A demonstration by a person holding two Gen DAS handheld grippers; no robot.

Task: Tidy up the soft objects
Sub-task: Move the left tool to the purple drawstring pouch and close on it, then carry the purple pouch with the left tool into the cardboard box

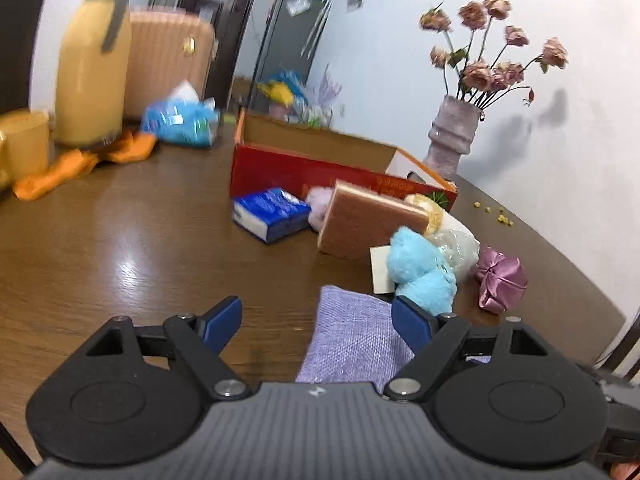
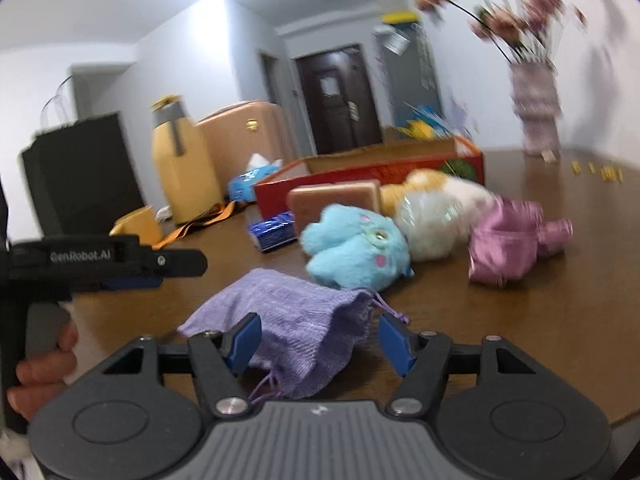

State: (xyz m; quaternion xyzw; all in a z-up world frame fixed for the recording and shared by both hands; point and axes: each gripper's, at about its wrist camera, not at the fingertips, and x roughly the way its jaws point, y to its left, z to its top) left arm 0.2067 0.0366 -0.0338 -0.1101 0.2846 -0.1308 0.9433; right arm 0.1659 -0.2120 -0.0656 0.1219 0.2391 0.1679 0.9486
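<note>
Right wrist view, left to right: I see my left gripper (image 2: 132, 276) side-on, opening unreadable here; left wrist view shows its jaws apart, empty. One lilac pouch (image 2: 296, 320) lies flat on the table (image 2: 520, 320), long axis slanting left-far to right-near, between my right gripper (image 2: 316, 340)'s open jaws, ungripped. Beyond: one blue plush (image 2: 356, 248), one white plush (image 2: 432, 220), one pink satin bundle (image 2: 508, 240).
</note>
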